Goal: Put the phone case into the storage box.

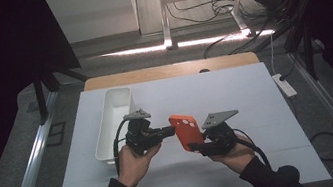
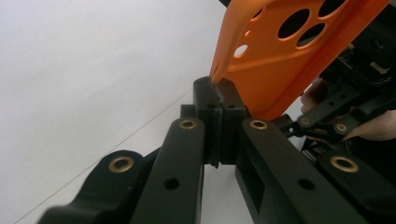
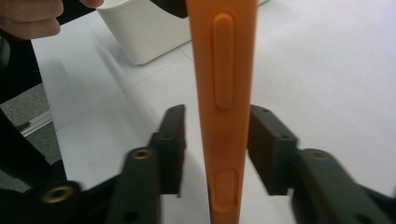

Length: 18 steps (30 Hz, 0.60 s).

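An orange phone case (image 1: 185, 130) with round camera holes is held upright above the white table, between my two grippers. My left gripper (image 1: 169, 132) is shut on it, and the left gripper view shows its jaws (image 2: 218, 100) pinching the case's edge (image 2: 280, 60). In the right gripper view the case's side with its buttons (image 3: 222, 93) stands between the jaws of my right gripper (image 3: 217, 144). Those jaws are open, with a clear gap at one pad and the other pad close beside the case. From above, the right gripper (image 1: 198, 146) sits at the case's lower right.
A long white bin (image 1: 112, 117) stands on the white table sheet (image 1: 255, 89), just left of my left gripper. A power strip (image 1: 284, 85) and cables lie on the floor to the right. Metal rails run along both sides of the table.
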{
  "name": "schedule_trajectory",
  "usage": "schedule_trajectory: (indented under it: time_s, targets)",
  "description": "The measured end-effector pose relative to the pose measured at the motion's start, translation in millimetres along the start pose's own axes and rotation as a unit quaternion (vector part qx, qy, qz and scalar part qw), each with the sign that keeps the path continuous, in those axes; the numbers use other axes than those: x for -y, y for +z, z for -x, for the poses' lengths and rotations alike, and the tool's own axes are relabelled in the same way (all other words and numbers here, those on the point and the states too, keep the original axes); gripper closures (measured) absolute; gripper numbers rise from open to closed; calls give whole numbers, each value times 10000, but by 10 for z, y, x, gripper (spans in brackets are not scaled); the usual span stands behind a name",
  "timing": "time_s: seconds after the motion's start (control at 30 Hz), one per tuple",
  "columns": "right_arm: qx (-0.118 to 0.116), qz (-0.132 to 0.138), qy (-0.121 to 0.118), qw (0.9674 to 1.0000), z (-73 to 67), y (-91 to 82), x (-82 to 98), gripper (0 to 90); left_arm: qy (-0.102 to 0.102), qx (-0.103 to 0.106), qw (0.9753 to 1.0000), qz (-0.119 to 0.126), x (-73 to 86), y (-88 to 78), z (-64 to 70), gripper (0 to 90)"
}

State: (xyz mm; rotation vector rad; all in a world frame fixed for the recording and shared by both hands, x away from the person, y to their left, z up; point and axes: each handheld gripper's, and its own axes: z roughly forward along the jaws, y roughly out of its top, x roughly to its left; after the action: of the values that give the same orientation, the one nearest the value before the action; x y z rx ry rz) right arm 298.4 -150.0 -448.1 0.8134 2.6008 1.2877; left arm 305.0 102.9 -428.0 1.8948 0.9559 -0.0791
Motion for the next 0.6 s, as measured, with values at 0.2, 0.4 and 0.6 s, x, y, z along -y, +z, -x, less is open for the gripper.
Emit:
schedule_trajectory:
  time_s: [0.2,0.4,0.6]
  targets:
    - [9,-3,-87,10000,-25,37,-7,378,-17,-131,9999,-19,6,6,-7,895]
    - [16,-136,-2,9999,11,33,3,239,5,-264,9997,-9,4,-26,-25,894]
    - [20,-252,90,9996,68,2,28,181,46,-443,9990,3,2,-77,-56,894]
